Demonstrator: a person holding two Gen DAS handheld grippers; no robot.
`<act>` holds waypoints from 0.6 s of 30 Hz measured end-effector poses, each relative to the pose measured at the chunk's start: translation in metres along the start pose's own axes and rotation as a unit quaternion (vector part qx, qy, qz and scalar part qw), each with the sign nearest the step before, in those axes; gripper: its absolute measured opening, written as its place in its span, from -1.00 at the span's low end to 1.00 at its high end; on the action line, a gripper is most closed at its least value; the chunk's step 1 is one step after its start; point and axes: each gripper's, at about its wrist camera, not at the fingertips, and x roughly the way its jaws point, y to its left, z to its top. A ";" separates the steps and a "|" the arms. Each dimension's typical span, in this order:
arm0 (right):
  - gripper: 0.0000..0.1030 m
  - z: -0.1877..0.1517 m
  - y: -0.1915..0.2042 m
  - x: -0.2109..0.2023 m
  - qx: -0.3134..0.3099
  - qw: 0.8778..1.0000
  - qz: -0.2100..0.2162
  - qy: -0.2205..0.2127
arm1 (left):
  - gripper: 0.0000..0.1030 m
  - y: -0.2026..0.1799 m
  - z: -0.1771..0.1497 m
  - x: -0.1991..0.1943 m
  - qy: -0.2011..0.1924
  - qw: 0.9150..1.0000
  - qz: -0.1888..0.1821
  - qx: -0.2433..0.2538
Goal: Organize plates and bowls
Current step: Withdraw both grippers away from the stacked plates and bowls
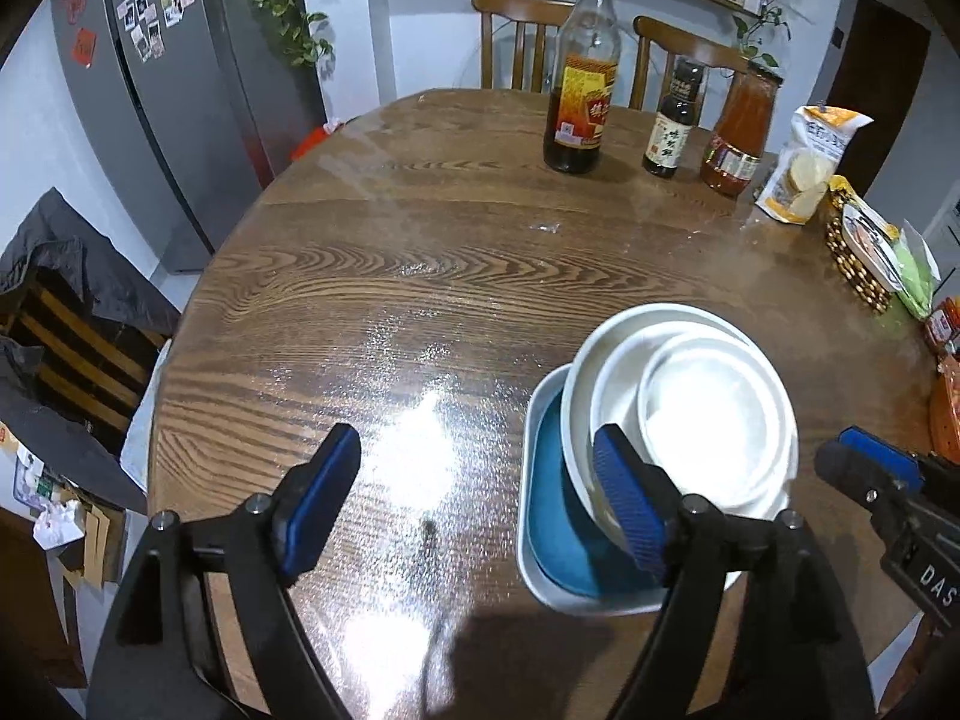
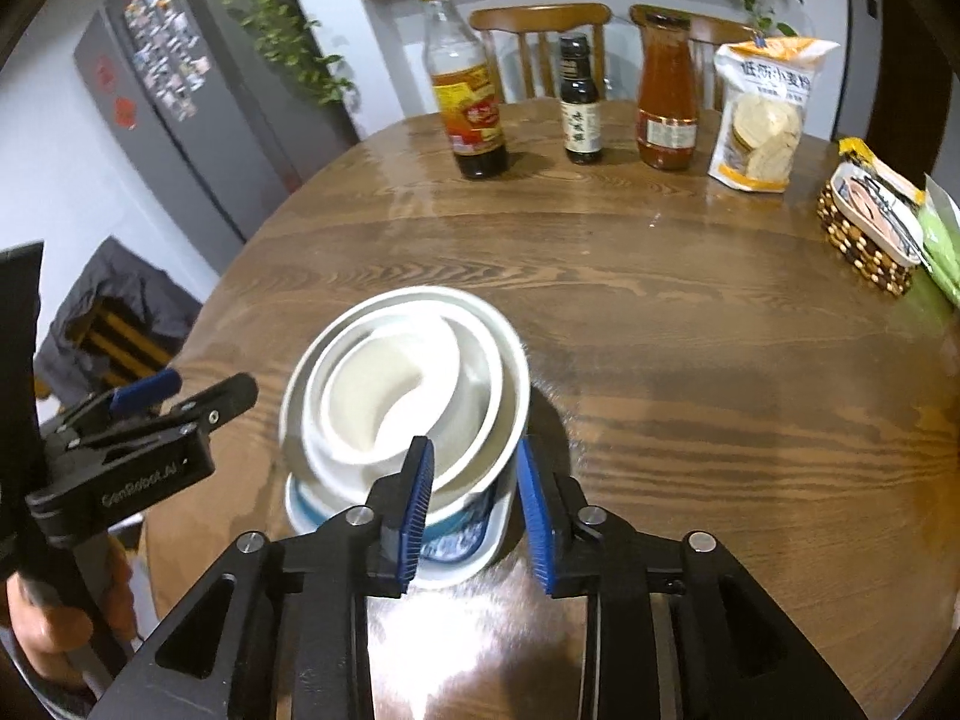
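Observation:
A stack of nested white bowls (image 1: 708,414) sits on a blue-centred rectangular plate (image 1: 552,510) on the round wooden table. It also shows in the right wrist view, bowls (image 2: 402,396) over the plate (image 2: 456,546). My left gripper (image 1: 480,504) is open and empty, just left of the stack, its right finger in front of the bowls' rim. My right gripper (image 2: 474,516) is open, its jaws either side of the stack's near right edge, not closed on it. The right gripper's tip shows at the right of the left wrist view (image 1: 864,462).
Three bottles (image 2: 468,84) and a cracker bag (image 2: 762,114) stand at the table's far side. A beaded basket (image 2: 870,228) and snack packets sit at the right edge. Chairs stand beyond the table, a fridge (image 1: 180,90) to the left.

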 end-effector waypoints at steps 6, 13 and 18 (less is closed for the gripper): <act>-0.15 -0.018 0.013 -0.009 -0.026 1.000 0.008 0.004 | 0.58 -0.003 -0.011 -0.016 -0.008 1.000 -0.006 0.013; -0.15 -0.032 0.029 -0.010 -0.061 0.998 0.001 0.008 | 0.88 -0.007 -0.024 -0.031 -0.009 1.000 -0.008 0.022; -0.15 -0.036 0.034 -0.008 -0.065 0.998 0.009 0.011 | 0.99 -0.005 -0.028 -0.036 0.000 1.000 -0.011 0.016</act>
